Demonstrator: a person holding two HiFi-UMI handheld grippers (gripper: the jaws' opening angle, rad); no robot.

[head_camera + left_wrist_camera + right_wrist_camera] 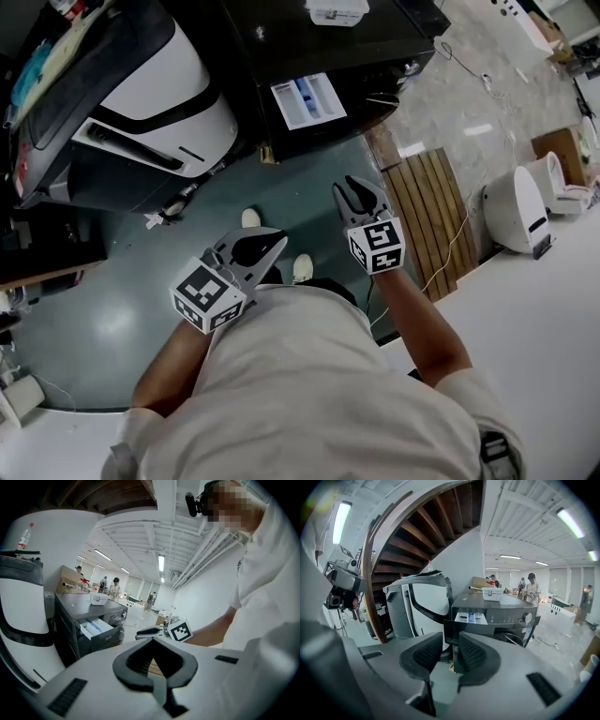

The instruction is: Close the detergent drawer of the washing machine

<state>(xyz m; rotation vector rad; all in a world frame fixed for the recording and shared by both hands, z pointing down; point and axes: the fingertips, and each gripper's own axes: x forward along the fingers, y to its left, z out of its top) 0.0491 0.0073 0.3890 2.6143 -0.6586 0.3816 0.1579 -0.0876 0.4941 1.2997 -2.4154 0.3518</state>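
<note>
Standing pulled out of the dark washing machine [309, 42] at the upper middle of the head view, the detergent drawer [307, 100] is well apart from both grippers. The right gripper [450, 651] keeps its jaws released, with a narrow empty gap between them. The left gripper [151, 641] has its jaw tips pressed together on nothing.

Our head view looks steeply down past the left gripper [277, 242] and right gripper [345, 186] to the floor [112, 309], with the washing machine [328, 47] ahead, well apart. Our left gripper view looks along its jaws across the right gripper. Our right gripper view faces the machine's front. All three share its detergent drawer [307, 100].
</note>
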